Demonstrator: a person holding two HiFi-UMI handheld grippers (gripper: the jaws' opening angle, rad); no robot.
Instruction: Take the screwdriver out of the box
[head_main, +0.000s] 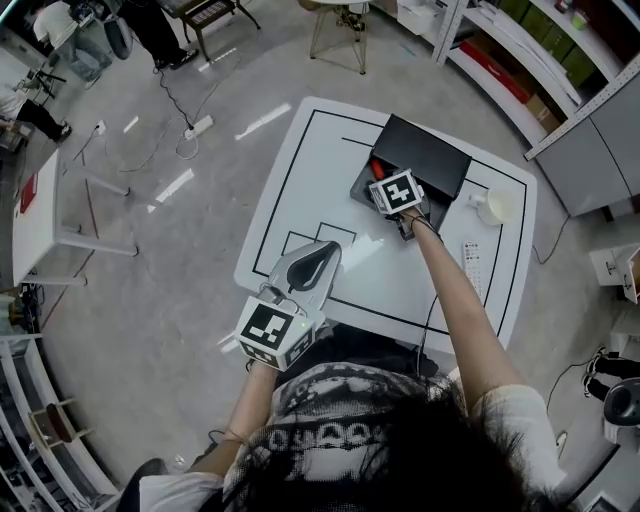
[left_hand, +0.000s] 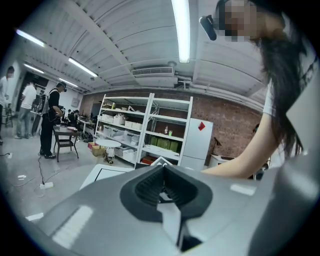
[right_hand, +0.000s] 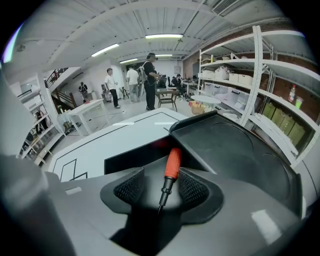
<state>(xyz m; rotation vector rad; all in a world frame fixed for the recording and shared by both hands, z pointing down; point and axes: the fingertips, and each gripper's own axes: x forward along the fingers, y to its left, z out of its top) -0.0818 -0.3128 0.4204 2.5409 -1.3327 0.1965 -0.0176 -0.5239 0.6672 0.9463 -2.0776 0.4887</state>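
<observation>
Screwdriver, orange handle with black shank, lying in the open black box at the far side of the white bench, tip toward me. Right gripper: released, jaws spread wide, angled down into the box, with the shank between the pads and neither pad pressing on it as far as I can see. Left gripper: clenched on nothing, held low at the near bench edge, well apart from the box. Step in hand, as I judge it: the reach is made and the grasp is not yet taken. Next move calls for closing squarely on the shank or easing forward onto the thicker handle, then lifting straight up. Obstructions: the raised lid stands just behind and to the right, and the tray wall is in front; either could catch the tool on a slanted pull. Also on the bench: a white round item and a small buttoned strip, both clear of the path.
</observation>
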